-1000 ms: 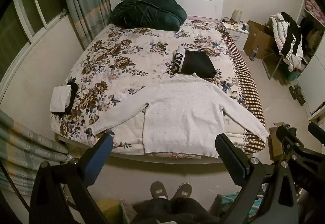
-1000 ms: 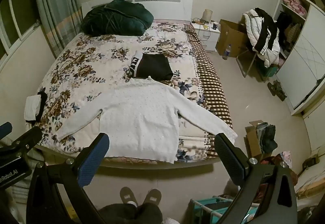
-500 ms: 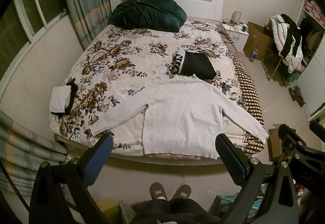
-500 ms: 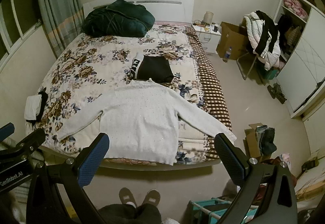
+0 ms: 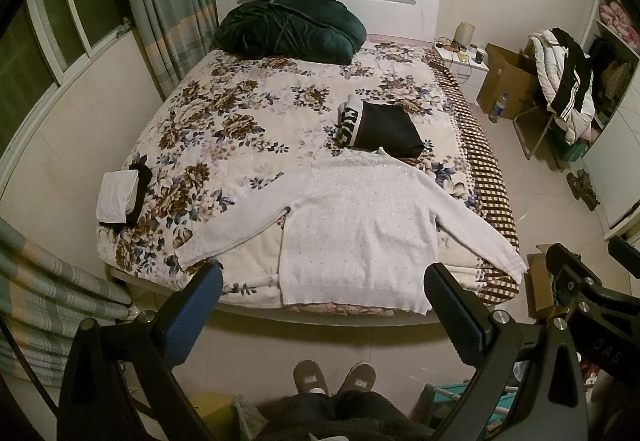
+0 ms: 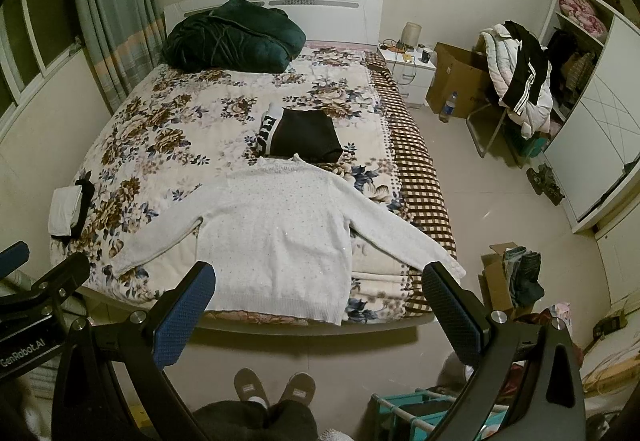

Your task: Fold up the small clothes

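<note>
A white knit sweater [image 5: 356, 229] lies flat on the floral bed [image 5: 240, 129], sleeves spread, hem at the near edge; it also shows in the right wrist view [image 6: 276, 237]. A folded black garment [image 5: 384, 127] lies just beyond its collar, also in the right wrist view [image 6: 304, 137]. A small folded white and black piece [image 5: 120, 195] sits at the bed's left edge. My left gripper [image 5: 324, 313] is open and empty, held back from the bed above the floor. My right gripper [image 6: 320, 309] is open and empty, likewise short of the hem.
A dark green quilt [image 5: 288, 27] is heaped at the headboard. Curtains [image 5: 160, 1] hang at left. A nightstand [image 6: 408, 67], cardboard boxes [image 6: 460, 81], a chair piled with jackets [image 6: 516, 81] and a wardrobe [image 6: 600, 121] stand at right. The person's slippers [image 5: 334, 377] are below.
Both views have shifted slightly; the bed and sweater sit a little higher in frame. Nothing on the bed moved and both grippers stayed open.
</note>
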The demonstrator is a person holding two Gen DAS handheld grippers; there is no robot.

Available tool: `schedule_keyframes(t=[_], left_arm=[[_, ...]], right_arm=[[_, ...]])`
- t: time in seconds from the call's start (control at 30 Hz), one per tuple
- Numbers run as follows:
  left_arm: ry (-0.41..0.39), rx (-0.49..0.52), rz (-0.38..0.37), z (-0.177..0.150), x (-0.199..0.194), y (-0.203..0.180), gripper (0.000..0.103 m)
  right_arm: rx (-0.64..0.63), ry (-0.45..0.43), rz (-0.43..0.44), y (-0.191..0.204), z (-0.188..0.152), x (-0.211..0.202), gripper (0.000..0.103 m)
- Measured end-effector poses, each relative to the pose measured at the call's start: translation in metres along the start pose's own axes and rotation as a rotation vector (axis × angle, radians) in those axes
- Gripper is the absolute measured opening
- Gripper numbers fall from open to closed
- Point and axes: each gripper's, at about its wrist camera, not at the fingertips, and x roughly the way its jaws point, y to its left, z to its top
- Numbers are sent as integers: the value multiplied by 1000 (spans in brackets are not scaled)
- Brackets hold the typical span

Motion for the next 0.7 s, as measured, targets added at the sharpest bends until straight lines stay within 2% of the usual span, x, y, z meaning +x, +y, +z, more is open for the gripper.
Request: schedule_keyframes(t=[0.7], left_arm=[[-3, 1, -3, 11, -5, -8, 103]], right_arm=[[-1, -1, -4, 0, 4, -9, 103]])
